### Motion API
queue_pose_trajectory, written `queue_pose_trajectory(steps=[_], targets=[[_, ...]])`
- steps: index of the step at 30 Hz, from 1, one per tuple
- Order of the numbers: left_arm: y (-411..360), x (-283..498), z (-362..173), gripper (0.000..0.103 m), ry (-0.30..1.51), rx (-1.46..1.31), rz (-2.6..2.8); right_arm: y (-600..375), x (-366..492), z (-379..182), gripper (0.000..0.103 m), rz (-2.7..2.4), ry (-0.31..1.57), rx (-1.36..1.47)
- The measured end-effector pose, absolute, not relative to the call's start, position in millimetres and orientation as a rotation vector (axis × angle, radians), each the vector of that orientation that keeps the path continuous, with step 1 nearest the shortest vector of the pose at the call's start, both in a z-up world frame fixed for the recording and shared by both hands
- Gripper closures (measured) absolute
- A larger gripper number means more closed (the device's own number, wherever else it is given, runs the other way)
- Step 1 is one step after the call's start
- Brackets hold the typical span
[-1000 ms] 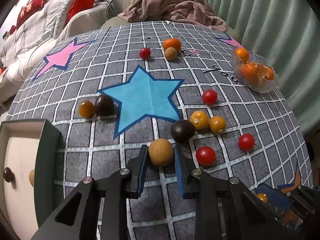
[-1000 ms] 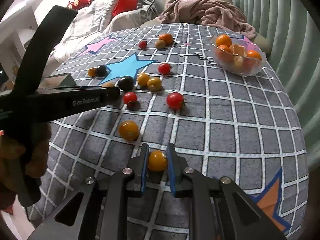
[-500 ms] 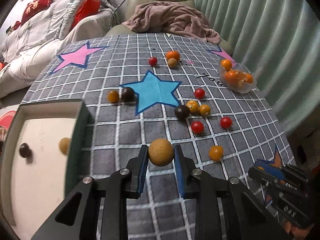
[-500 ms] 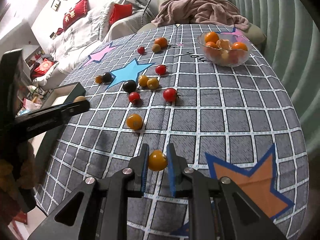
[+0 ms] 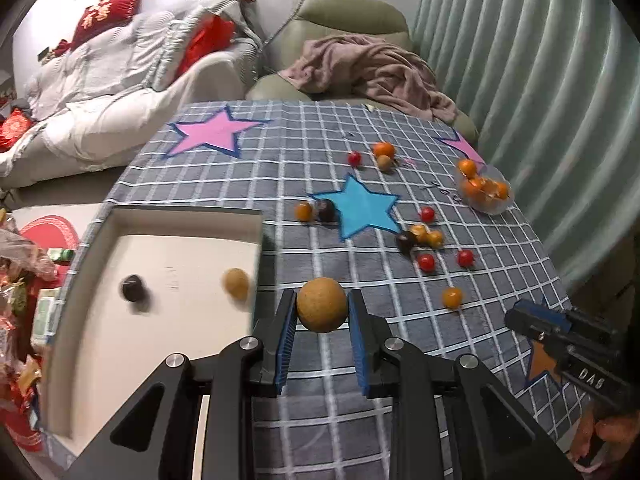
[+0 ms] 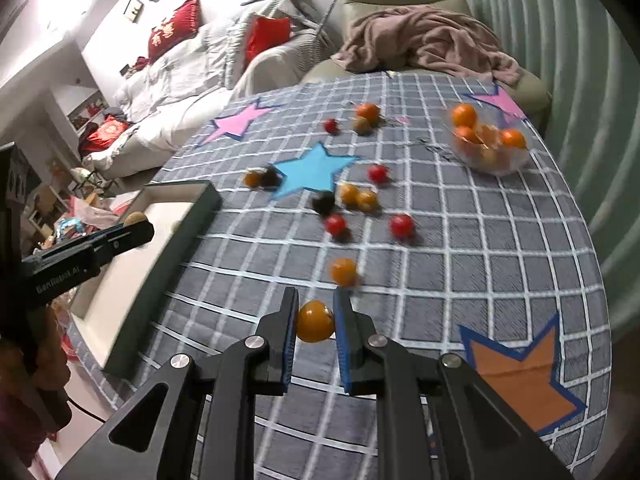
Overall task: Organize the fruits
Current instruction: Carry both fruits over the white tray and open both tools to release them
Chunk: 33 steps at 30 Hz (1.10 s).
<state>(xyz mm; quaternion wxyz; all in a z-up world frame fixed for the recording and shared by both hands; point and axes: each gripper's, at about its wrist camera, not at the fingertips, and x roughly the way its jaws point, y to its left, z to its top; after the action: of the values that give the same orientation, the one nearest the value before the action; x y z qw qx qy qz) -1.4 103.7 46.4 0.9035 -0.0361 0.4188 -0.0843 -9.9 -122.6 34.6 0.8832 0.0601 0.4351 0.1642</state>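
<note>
My left gripper [image 5: 322, 316] is shut on a tan round fruit [image 5: 322, 310] and holds it above the table, just right of the white box [image 5: 120, 320]. The box holds a dark fruit [image 5: 132, 287] and another tan fruit [image 5: 236, 283]. My right gripper [image 6: 315, 322] is shut on an orange cherry tomato [image 6: 315, 321], lifted above the checked cloth [image 6: 480, 264]. The clear bowl [image 6: 490, 148] of orange fruit sits at the far right. In the right wrist view my left gripper [image 6: 120, 236] shows at the left, over the box [image 6: 176, 236].
Several red, orange and dark small fruits [image 5: 426, 262] lie scattered on the cloth around the blue star [image 5: 360, 208]. An orange tomato [image 6: 344, 271] lies just beyond my right gripper. An armchair with a blanket [image 5: 372, 68] and a sofa stand behind the table.
Both grippers have lifted and pulled back from the fruit cluster. The left one has swung left with the tan fruit, bringing the white box fully into view beside it.
</note>
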Motion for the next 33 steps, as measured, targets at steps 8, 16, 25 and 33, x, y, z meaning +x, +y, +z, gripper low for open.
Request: queue_pose_trajectory(steps=[8, 16, 25, 33], targets=[[164, -13, 56, 0.076, 0.835, -0.105, -0.081, -72, -1, 64, 0.084, 0.428, 0.880, 0.093], [215, -20, 52, 0.076, 0.828, -0.152, -0.006, -2, 5, 77, 0.084, 0.524, 0.872, 0.014], [255, -19, 35, 0.076, 0.852, -0.171, 0.055, 72, 16, 73, 0.084, 0.615, 0.902, -0.049], [259, -7, 0, 0.076, 0.928, -0.088, 0.113, 127, 36, 36, 0.084, 0.646, 0.992, -0.090]])
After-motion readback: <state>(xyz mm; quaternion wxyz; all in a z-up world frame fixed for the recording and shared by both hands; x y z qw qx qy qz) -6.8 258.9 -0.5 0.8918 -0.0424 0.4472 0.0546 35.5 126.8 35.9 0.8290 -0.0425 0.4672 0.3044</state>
